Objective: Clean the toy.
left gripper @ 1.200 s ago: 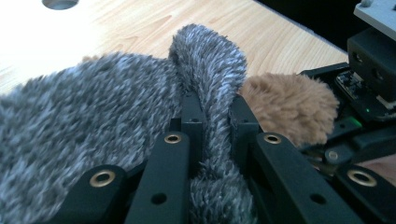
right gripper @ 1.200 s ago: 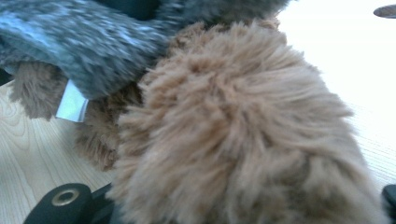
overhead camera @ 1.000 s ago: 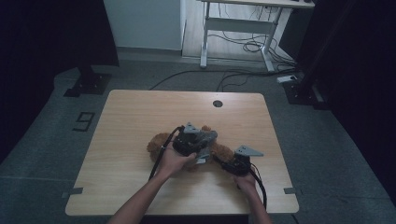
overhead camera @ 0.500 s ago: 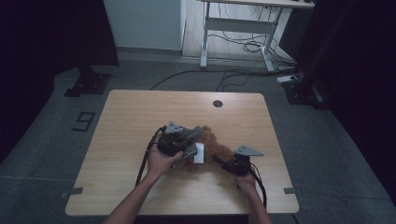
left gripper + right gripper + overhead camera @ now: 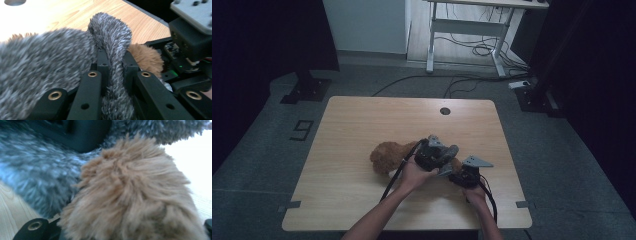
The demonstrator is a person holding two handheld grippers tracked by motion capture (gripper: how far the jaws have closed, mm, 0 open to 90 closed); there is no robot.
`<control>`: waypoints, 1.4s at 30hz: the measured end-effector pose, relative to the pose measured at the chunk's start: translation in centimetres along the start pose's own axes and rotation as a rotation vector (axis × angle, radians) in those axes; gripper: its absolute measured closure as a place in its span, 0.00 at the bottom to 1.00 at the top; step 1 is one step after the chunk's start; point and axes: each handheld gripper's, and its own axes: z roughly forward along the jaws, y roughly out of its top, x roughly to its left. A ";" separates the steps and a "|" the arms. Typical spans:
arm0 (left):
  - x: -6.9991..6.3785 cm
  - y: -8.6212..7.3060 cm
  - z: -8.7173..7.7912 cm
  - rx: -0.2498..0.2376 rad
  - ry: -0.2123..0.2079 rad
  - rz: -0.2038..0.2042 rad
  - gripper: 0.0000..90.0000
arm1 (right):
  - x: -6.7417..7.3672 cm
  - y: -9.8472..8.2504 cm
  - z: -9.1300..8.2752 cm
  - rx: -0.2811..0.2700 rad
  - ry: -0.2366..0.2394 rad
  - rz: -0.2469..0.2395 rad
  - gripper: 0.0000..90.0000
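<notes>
**Plush toy gripped at both ends on worktop**

The wooden worktop (image 5: 362,125) carries one brown and grey plush toy (image 5: 387,156), lying near the middle, toward the near edge. Its brown bulk sits to the left; the rest runs right beneath both tools.

The left gripper (image 5: 447,159) lies across the toy's right part, its jaws pinching a narrow strip of grey fur (image 5: 113,50). The right gripper (image 5: 457,176) sits just right of it, near the person's right hand (image 5: 475,192), its jaws closed on a tuft of brown fur (image 5: 132,195). The two grippers are nearly touching.
</notes>
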 end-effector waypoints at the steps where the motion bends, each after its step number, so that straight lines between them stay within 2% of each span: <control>1: 0.1 -0.1 -0.2 -0.003 0.006 0.000 0.89 | 0.0 0.0 0.0 -0.002 0.001 -0.002 0.70; 4: 0.5 -0.5 -1.2 -0.008 0.039 0.015 0.89 | 0.0 0.1 0.0 -0.001 -0.001 -0.002 0.70; 9: 1.6 -1.3 -3.1 -0.032 0.077 0.007 0.89 | 0.0 0.1 0.0 -0.006 -0.002 0.001 0.70; 16: 4.6 -2.4 -6.3 -0.051 0.167 -0.027 0.89 | -0.1 0.0 -0.1 -0.007 0.002 0.008 0.70; 20: 6.1 -3.1 -7.9 -0.080 0.157 -0.066 0.89 | -0.1 0.0 -0.1 -0.008 0.007 0.005 0.70; 24: 7.1 -3.4 -9.5 -0.100 0.205 -0.080 0.89 | -0.2 0.0 -0.1 -0.008 0.008 0.007 0.70; 27: 8.0 -4.0 -10.3 -0.087 0.233 -0.091 0.89 | -0.2 0.0 -0.1 -0.006 0.010 0.012 0.70; 30: 8.7 -4.5 -10.7 -0.096 0.205 -0.120 0.89 | -0.2 0.0 -0.1 -0.008 0.011 0.013 0.70; 33: 8.3 -4.0 -10.7 -0.105 0.202 -0.104 0.89 | -0.2 0.0 -0.1 -0.009 0.009 0.014 0.70; 36: 6.9 -2.7 -10.4 -0.130 0.170 -0.083 0.88 | -0.2 0.0 -0.1 -0.010 0.008 0.016 0.70; 39: 4.9 -1.1 -9.1 -0.131 0.134 -0.043 0.88 | -0.2 0.0 0.0 -0.010 0.008 0.016 0.70; 42: 2.4 -0.1 -6.7 -0.101 0.099 0.014 0.88 | -0.2 0.0 -0.1 -0.008 0.009 0.016 0.70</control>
